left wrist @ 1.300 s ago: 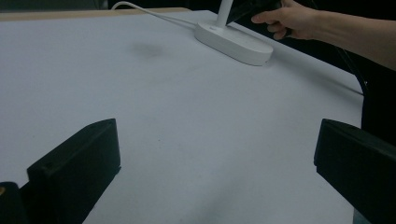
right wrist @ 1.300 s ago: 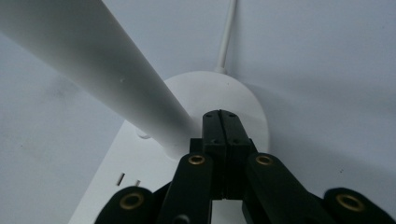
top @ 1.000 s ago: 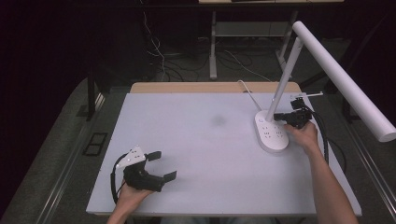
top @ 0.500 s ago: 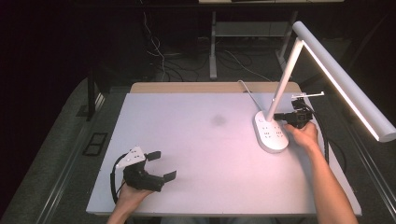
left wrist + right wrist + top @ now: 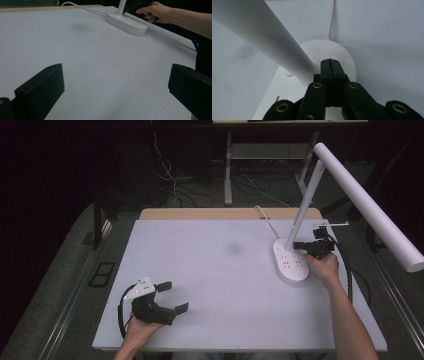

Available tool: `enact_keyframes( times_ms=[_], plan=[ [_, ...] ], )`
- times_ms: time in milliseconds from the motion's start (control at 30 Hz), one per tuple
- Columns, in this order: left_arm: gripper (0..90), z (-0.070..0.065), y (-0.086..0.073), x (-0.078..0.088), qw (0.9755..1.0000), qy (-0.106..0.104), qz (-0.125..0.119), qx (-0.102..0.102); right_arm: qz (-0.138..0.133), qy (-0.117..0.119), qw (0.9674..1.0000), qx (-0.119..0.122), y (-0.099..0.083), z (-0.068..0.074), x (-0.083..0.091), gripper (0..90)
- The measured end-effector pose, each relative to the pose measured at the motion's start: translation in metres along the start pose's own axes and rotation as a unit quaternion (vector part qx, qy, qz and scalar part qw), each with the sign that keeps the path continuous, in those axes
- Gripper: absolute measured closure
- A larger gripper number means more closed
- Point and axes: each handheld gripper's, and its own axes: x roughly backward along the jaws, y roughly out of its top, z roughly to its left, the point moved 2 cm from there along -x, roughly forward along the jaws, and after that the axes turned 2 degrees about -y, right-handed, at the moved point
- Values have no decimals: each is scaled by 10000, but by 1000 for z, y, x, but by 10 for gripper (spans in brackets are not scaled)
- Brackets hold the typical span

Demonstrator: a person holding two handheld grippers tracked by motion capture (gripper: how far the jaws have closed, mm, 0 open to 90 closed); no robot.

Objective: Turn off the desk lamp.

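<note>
Left hand-held gripper [image 5: 172, 296] sits near the table's [image 5: 210, 270] front-left corner, at about 7 o'clock from the table's middle, held in the person's left hand [image 5: 136, 327]. Its two black jaws stand wide apart with nothing between them; in the left gripper view [image 5: 116, 87] they frame only bare white tabletop. A grey three-cornered plate [image 5: 139, 287] rides on top of it and a black cable loops beside the wrist.

Over at about 3 o'clock, the right hand-held gripper [image 5: 299, 245] is held in the right hand [image 5: 326, 266], its tip against the foot of the desk lamp's [image 5: 305, 210] slanting white stem [image 5: 304, 205]. In the right gripper view [image 5: 331, 65] the two jaws are pressed flat together, with nothing pinched between them, and their tips lie right beside the stem [image 5: 262, 37] where it joins the base [image 5: 337, 57]; whether they actually touch it I cannot tell.

The lamp's oval white base [image 5: 290, 262] rests on the table near its right edge, with small buttons or sockets on its top face. Its stem rises toward 1 o'clock, and a long white tube head [image 5: 370, 205] slants out past the table's right side. A white cord [image 5: 265, 220] runs from the base toward the far edge of the table.

A faint grey smudge [image 5: 233, 248] marks the tabletop near its middle, well apart from both hands. A black cable [image 5: 348, 270] trails down along the right forearm.
</note>
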Motion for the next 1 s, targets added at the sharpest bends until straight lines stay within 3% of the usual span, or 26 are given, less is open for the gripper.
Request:
enact_keyframes(
  times_ms=[367,733,1000],
  plan=[
    [0,0,0,0,10000,3,-26,19,90,-16,10000,32,1,1,4,900],
    [0,-1,0,0,10000,-12,-27,6,-140,-81,9998,137,6,3,23,900],
    [0,-2,1,-1,10000,-17,-61,4,-315,-4,9994,147,6,11,43,899]
  ],
)
